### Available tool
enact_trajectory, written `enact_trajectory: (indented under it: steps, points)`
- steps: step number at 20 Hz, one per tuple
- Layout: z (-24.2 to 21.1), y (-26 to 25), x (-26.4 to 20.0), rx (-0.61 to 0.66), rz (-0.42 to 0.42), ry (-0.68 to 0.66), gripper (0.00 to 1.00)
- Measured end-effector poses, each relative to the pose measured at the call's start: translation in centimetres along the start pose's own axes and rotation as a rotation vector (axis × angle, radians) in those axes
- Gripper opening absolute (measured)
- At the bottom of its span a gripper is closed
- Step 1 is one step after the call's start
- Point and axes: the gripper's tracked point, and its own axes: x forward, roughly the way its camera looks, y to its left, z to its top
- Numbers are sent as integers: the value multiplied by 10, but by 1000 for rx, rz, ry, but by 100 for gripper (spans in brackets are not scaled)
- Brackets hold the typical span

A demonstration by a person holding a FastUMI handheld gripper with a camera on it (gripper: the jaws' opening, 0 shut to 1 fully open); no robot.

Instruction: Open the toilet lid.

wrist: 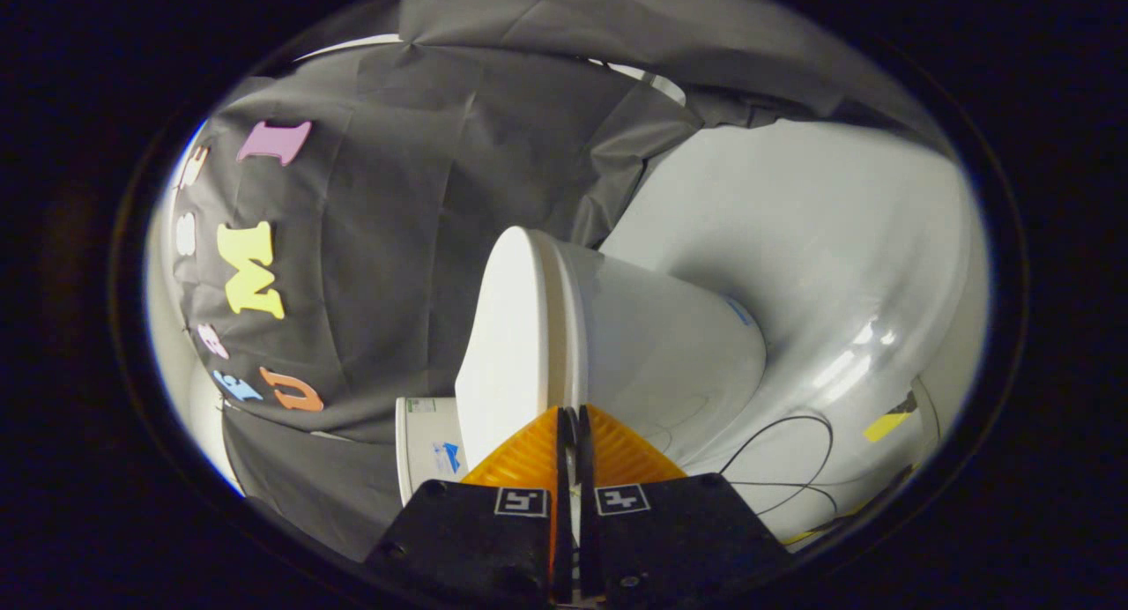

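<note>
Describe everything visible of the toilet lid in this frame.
The toilet lid is a smooth, white, plastic-looking oval slab with a rounded rim. It seems closed, lying flush along the toilet bowl, with a thin seam line between them; the view is rolled, so it looks upright. Its front edge sits just ahead of the gripper, whose fingers are pressed together at the seam. Whether they touch it cannot be told. The booth's black cloth hangs behind it.

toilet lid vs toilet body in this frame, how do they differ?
The toilet lid is a thin flat slab, while the toilet body is a bulky rounded shell. The lid sits on the wall-cloth side just ahead of the gripper, whose fingers are shut together with nothing between them; the body lies on the floor side. The lid looks brighter, the body more shaded. Both are plain white.
</note>
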Motion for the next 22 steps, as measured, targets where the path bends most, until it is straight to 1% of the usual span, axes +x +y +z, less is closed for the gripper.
enact_trajectory:
  steps: [3,5,9,16,22]
  points:
    - [1,10,-3,-14,-6,-20,6]
    - [0,29,-15,-18,0,-29,6]
    - [-1,49,-22,-73,-10,-34,6]
    - [-3,91,-38,-95,21,-56,5]
    - [-9,129,-50,-201,25,-48,6]
